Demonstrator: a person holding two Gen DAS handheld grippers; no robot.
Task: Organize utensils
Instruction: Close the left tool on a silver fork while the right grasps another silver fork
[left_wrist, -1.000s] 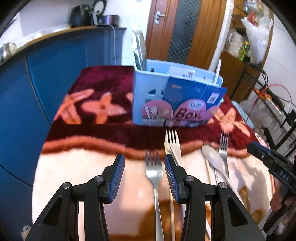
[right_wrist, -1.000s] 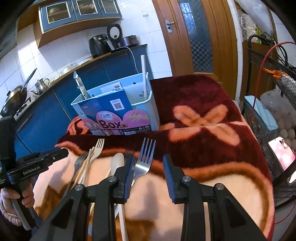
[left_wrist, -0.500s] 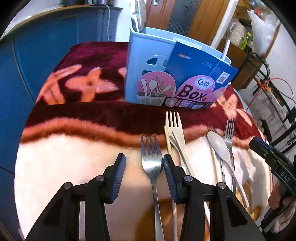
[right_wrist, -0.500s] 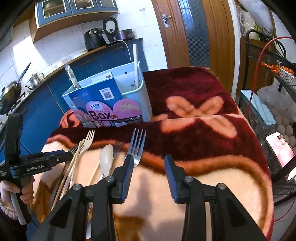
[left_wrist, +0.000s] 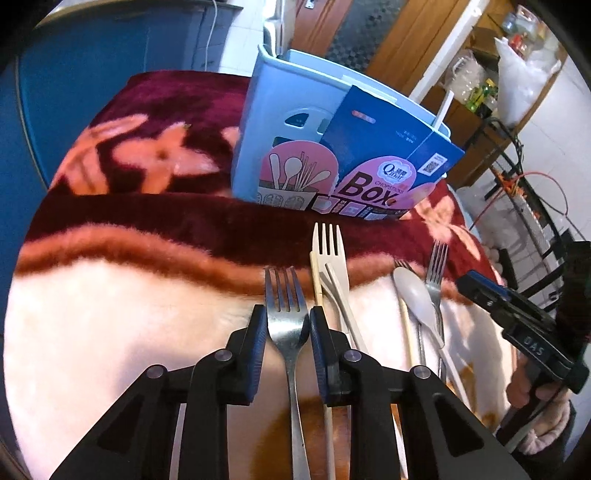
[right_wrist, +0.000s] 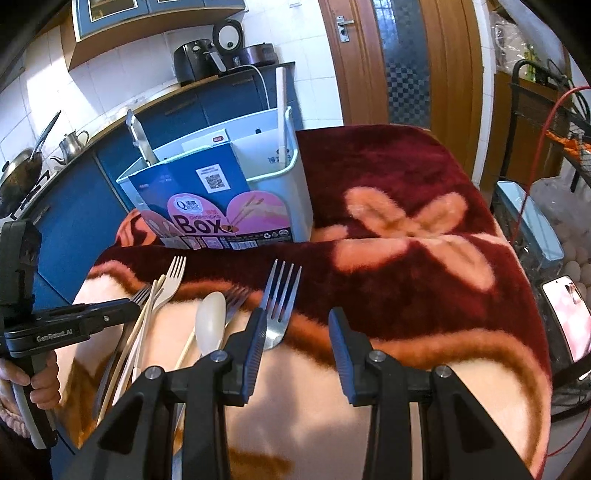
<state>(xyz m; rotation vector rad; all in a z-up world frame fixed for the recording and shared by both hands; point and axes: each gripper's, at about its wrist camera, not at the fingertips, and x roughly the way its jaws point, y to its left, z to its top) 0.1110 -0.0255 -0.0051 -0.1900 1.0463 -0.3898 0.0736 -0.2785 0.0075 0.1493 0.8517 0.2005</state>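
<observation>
A row of utensils lies on a plush blanket. My left gripper (left_wrist: 284, 332) is shut on a steel fork (left_wrist: 285, 314) just below its tines. Beside it lie a cream plastic fork (left_wrist: 328, 258), chopsticks (left_wrist: 319, 332), a cream spoon (left_wrist: 415, 299) and another steel fork (left_wrist: 436, 266). My right gripper (right_wrist: 297, 339) is open; that right-hand steel fork (right_wrist: 279, 295) lies by its left finger. The light blue utensil box (left_wrist: 295, 122) with a "Box" label stands behind; it also shows in the right wrist view (right_wrist: 295, 199).
The blanket (right_wrist: 424, 258) covers a table. Blue kitchen cabinets (left_wrist: 92, 74) stand to the left. A wire rack (right_wrist: 554, 147) and a phone (right_wrist: 563, 317) are to the right. The box holds a white stick (right_wrist: 281, 110) and a metal utensil (right_wrist: 138, 136).
My left gripper moved forward and down and closed its jaws onto the steel fork. My right gripper stayed open and shifted slightly closer to the right-hand fork.
</observation>
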